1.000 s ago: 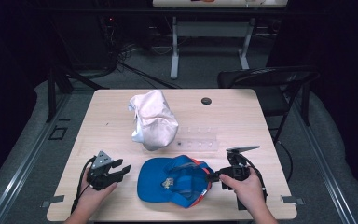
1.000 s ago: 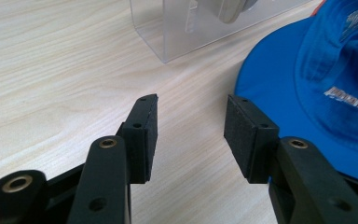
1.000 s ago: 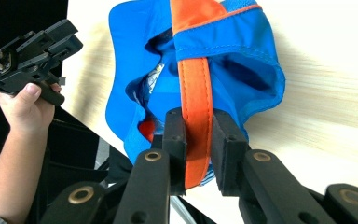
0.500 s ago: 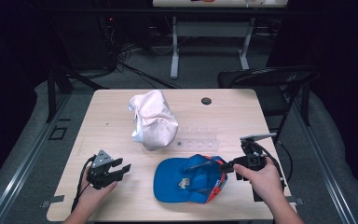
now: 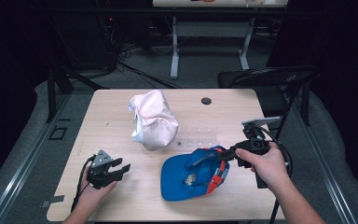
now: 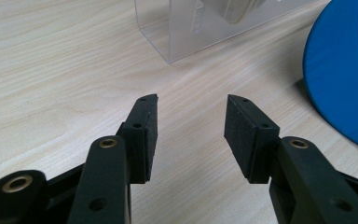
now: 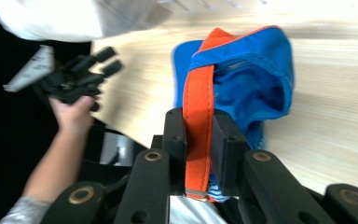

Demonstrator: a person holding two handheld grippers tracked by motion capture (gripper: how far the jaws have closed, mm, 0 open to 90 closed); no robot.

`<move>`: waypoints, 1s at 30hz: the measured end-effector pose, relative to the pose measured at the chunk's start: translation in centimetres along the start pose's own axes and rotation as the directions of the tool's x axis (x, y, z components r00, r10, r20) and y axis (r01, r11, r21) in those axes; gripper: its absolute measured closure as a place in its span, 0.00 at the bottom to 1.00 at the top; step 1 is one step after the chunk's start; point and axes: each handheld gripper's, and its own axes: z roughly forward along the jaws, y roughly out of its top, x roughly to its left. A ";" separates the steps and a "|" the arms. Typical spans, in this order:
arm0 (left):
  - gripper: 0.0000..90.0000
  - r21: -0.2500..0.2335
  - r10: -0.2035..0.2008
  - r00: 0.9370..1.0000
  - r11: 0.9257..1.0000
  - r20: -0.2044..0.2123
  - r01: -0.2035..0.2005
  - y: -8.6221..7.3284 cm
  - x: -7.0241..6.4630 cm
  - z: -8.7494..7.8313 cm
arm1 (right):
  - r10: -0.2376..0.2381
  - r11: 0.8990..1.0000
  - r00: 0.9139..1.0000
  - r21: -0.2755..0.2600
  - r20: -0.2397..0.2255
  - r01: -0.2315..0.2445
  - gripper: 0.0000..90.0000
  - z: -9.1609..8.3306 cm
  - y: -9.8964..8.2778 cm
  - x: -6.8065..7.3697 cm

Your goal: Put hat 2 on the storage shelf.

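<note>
**Right gripper clamped on cap strap; left gripper open and empty**

The right gripper (image 5: pixel 227 154) sits at the near right of the table (image 5: pixel 121 116), held in the person's right hand (image 5: pixel 263 163). Its jaws are closed tight on the orange strap (image 7: pixel 198 116) at the back of the blue cap (image 5: pixel 191 172). In the right gripper view the strap runs straight down between the two black pads (image 7: pixel 223 149), which press on it from both sides. The strap end of the cap is raised off the wood toward the gripper; the brim end lies low, toward the near edge of the table. The inside of the cap faces up in the high view, with a small printed patch showing.

The left gripper (image 5: pixel 119 169) rests at the near left of the table in the person's left hand (image 5: pixel 95 189), well apart from the cap. Its jaws stand wide apart with nothing between them; in the left gripper view bare wood shows in the gap, and the blue cap edges in at the far right.

A crumpled pale pink cloth (image 5: pixel 151 119) lies behind the cap, near the table's middle. A clear plastic stand (image 6: pixel 205 28) sits just beside it, between cloth and cap. A small dark round disc (image 5: pixel 206 101) lies near the far edge.
</note>
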 end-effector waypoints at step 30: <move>0.61 -0.001 -0.009 1.000 1.000 0.003 0.009 0.0 0.3 -0.1 | 0.043 0.998 0.953 -0.037 -0.300 -0.057 0.87 -1.3 4.5 4.3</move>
